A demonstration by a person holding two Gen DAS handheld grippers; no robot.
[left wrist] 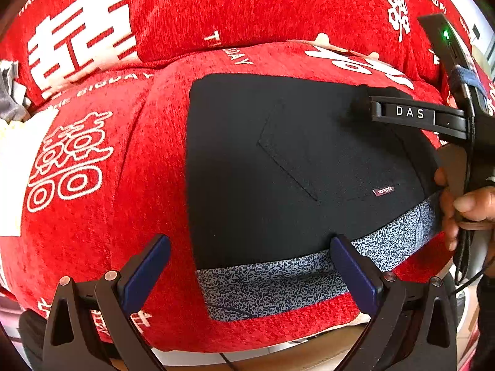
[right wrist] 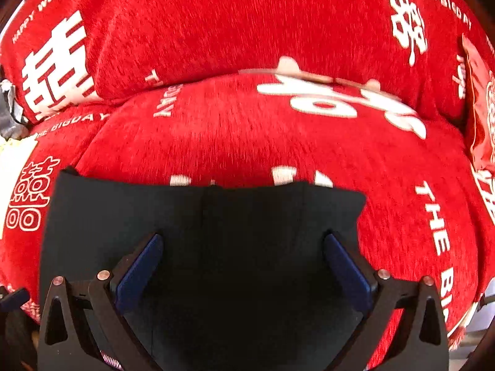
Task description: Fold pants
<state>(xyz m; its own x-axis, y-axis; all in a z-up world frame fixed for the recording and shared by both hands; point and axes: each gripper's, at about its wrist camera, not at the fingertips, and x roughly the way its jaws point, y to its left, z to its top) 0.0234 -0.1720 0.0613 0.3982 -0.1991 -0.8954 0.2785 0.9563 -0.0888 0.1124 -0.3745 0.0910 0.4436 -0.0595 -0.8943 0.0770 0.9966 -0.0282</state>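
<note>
Black pants [left wrist: 278, 160] lie folded into a flat rectangle on a red sofa seat [left wrist: 148, 160], with a speckled blue-grey waistband [left wrist: 278, 284] along the near edge and a small label [left wrist: 383, 190]. My left gripper [left wrist: 250, 266] is open and empty, its fingers spread just above the waistband. My right gripper shows in the left wrist view [left wrist: 402, 113] at the pants' right side, held by a hand. In the right wrist view the right gripper [right wrist: 244, 262] is open and empty above the black pants [right wrist: 216, 216].
The sofa backrest cushion [left wrist: 247, 9] with white printed characters rises behind the seat. A red printed cushion [right wrist: 479, 108] stands at the right. Grey and white fabric [left wrist: 12, 99] lies at the left. The seat's front edge and floor [left wrist: 309, 355] show below.
</note>
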